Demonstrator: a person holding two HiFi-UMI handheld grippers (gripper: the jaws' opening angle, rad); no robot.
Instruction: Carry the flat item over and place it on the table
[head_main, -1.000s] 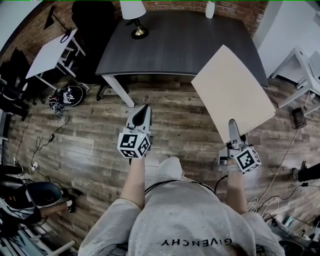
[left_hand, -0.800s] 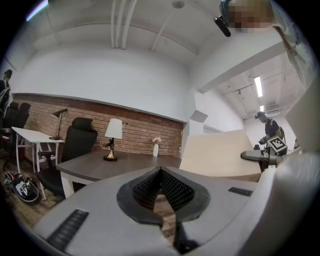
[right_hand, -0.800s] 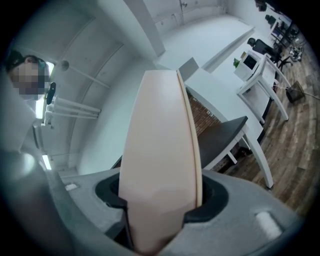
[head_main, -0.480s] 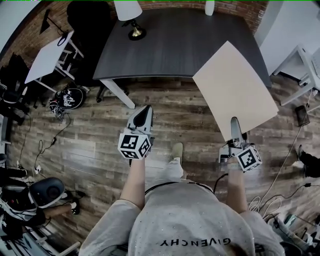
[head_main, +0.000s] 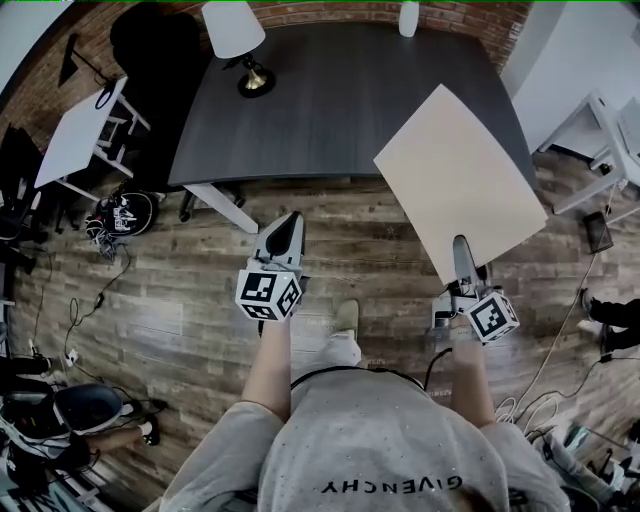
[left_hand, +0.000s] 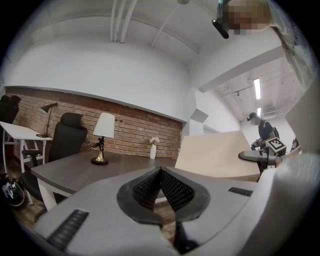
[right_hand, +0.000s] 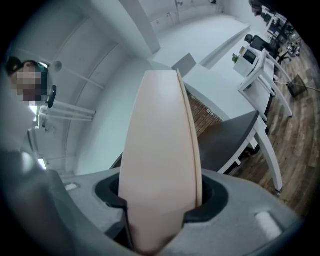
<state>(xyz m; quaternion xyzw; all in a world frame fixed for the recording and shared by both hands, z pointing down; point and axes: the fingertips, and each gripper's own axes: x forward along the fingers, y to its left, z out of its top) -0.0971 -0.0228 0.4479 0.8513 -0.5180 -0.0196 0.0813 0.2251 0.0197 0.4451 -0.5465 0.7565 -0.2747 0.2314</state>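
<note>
A flat beige board (head_main: 460, 180) is held up in the air by its near corner, with my right gripper (head_main: 463, 258) shut on it. In the right gripper view the board (right_hand: 160, 165) fills the space between the jaws, edge-on. It hangs over the near right corner of the dark table (head_main: 330, 95). My left gripper (head_main: 285, 232) is shut and holds nothing, out over the wooden floor just short of the table's front edge. The left gripper view shows the board (left_hand: 215, 155) to the right and the table (left_hand: 75, 167) ahead.
On the table's far side stand a lamp with a white shade (head_main: 235, 40) and a small white vase (head_main: 408, 18). A black office chair (head_main: 150, 45) and a white side desk (head_main: 80, 130) are at the left, a white stand (head_main: 600, 150) at the right. Cables lie on the floor.
The table has come nearer in the head view as the person walks toward it. The board stays gripped in the right gripper; both grippers keep their pose.
</note>
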